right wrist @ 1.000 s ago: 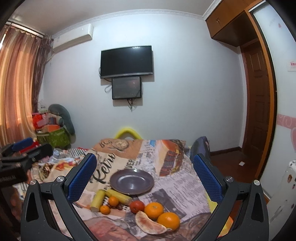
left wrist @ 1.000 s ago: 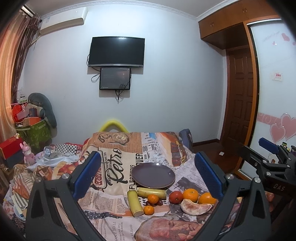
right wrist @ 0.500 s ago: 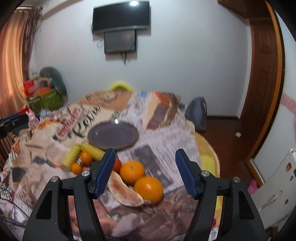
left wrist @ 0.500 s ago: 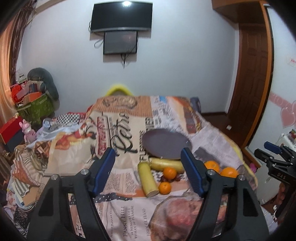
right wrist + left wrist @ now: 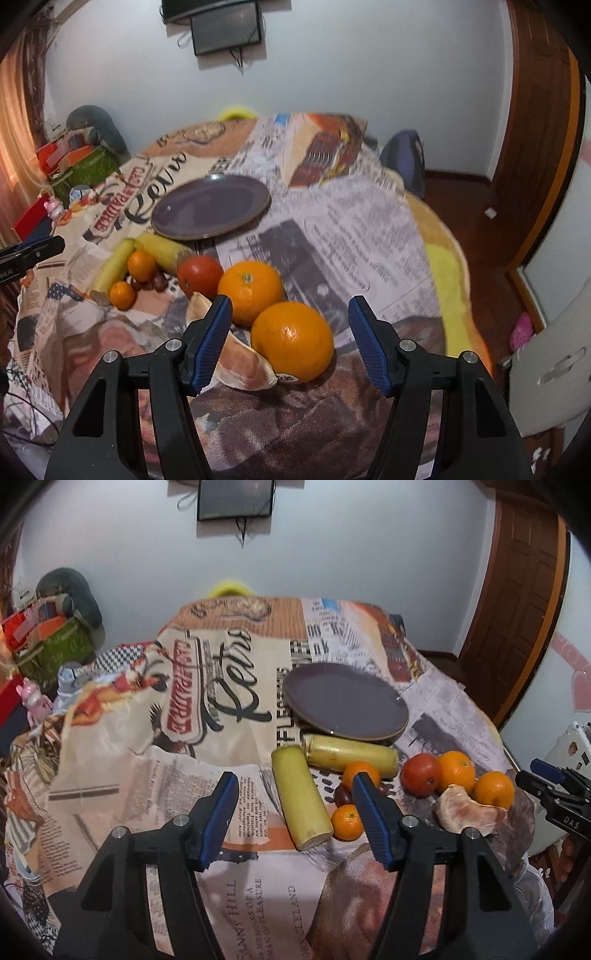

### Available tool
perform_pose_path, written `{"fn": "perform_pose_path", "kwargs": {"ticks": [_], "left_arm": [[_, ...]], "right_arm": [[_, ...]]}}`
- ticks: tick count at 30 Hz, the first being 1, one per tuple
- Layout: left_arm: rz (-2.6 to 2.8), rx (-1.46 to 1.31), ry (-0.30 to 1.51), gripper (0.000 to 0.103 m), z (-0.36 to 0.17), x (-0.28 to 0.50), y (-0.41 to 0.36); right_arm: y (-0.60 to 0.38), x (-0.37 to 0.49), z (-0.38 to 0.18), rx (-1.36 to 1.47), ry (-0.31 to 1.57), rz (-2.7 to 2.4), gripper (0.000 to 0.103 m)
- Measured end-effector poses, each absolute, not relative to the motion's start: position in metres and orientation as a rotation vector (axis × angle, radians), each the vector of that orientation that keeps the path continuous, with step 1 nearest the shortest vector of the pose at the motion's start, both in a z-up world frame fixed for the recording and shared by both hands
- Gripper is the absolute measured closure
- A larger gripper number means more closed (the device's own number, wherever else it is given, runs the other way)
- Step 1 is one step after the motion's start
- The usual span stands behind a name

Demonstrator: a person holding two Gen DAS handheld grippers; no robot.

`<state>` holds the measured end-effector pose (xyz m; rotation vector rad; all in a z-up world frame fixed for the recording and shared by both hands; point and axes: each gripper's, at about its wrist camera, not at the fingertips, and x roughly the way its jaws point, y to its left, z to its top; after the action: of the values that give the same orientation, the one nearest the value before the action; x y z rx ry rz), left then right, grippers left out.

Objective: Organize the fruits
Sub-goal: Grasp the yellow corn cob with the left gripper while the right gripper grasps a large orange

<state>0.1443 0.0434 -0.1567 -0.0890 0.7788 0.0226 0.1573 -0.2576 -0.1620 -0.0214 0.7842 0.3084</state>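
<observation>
Both sets of jaws stand wide open and hold nothing: the left gripper (image 5: pixel 295 812) hovers over a pale yellow stalk (image 5: pixel 301 797), the right gripper (image 5: pixel 290 338) frames the nearest orange (image 5: pixel 292 341). The fruit lies near the desk's (image 5: pixel 369 229) front edge before an empty purple plate (image 5: pixel 210 211). A peeled pomelo wedge (image 5: pixel 240 360) touches that orange beside the right gripper's left finger, with a second orange (image 5: pixel 250 291) and tomato (image 5: pixel 200 276) just behind.
</observation>
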Motion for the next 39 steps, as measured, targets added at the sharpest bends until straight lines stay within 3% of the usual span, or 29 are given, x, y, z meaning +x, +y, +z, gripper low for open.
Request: {"fn": "perform_pose_path", "kwargs": {"ticks": [9, 18, 31, 39], "left_arm": [[-0.006, -0.099, 0.861, 0.039, -0.189, 0.177, 0.045], [-0.017, -0.113, 0.949, 0.057, -0.223, 0.207, 0.048], [-0.036, -0.147, 0.979, 0.057, -0.241, 0.228, 0.051], [-0.049, -0.199, 0.977, 0.063, -0.237, 0.225, 0.059]], "right_arm": [[-0.248, 0.174, -0.19, -0.026, 0.896, 0.303, 0.041], [-0.245, 0.187, -0.206, -0.016, 0.927, 0.327, 0.038], [-0.248, 0.193, -0.211, 0.048, 0.946, 0.359, 0.04], [-0.252, 0.195, -0.205, 0.043, 0.932, 0.339, 0.04]]}}
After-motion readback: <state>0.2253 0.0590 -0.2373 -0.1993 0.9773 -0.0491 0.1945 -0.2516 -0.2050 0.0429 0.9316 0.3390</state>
